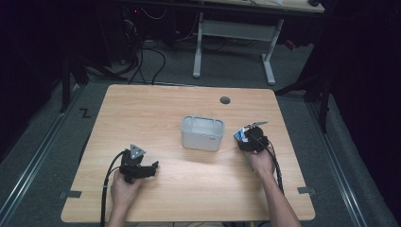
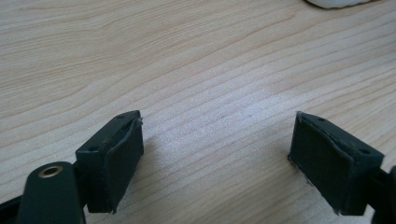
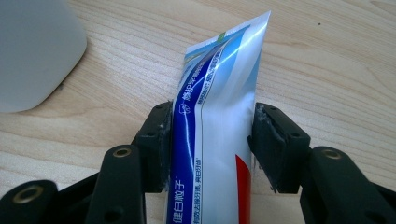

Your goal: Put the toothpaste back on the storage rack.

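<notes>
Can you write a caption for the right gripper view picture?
Right gripper clamps a blue-and-white toothpaste tube above the wooden table, beside a grey container.

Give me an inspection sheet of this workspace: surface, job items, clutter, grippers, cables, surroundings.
Surface: wooden table, with a round grommet hole.
Job's things: toothpaste tube between the right jaws; white-grey container mid-table, beside it.
Clutter: nothing seen.
Grippers: left gripper open, low over bare wood; right gripper closed on the tube's sides.
Cables: black cable trails from the left gripper, another from the right.
Surroundings: dark room, white-legged desk behind, floor cables.
</notes>
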Available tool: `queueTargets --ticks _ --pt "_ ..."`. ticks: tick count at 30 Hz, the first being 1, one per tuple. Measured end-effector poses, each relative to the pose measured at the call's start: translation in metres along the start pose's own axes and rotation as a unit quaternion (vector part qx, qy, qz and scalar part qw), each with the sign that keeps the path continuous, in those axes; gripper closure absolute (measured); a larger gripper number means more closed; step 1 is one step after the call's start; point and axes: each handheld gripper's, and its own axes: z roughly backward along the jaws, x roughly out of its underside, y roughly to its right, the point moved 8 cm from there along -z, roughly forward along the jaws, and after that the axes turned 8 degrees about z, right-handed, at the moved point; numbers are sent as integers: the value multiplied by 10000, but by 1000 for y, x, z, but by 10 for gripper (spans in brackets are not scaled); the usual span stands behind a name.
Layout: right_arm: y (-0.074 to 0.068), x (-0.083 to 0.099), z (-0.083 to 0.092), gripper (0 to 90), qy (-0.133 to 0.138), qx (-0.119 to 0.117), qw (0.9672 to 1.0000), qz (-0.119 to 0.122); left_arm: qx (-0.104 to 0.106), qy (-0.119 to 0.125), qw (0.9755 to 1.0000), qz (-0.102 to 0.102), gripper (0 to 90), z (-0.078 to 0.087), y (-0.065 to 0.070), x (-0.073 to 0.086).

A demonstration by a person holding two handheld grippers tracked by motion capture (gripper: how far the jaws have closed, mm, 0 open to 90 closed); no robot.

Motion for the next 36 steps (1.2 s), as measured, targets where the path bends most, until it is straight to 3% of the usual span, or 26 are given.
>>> queueTargets --ticks 20,36 --pt "-1 -2 -1 532 -268 167 9990 326 -1 0 10000 0 178 0 0 0" --pt "3 -5 -3 621 -548 -57 9982 250 7 -4 10000 -5 177 0 0 0"
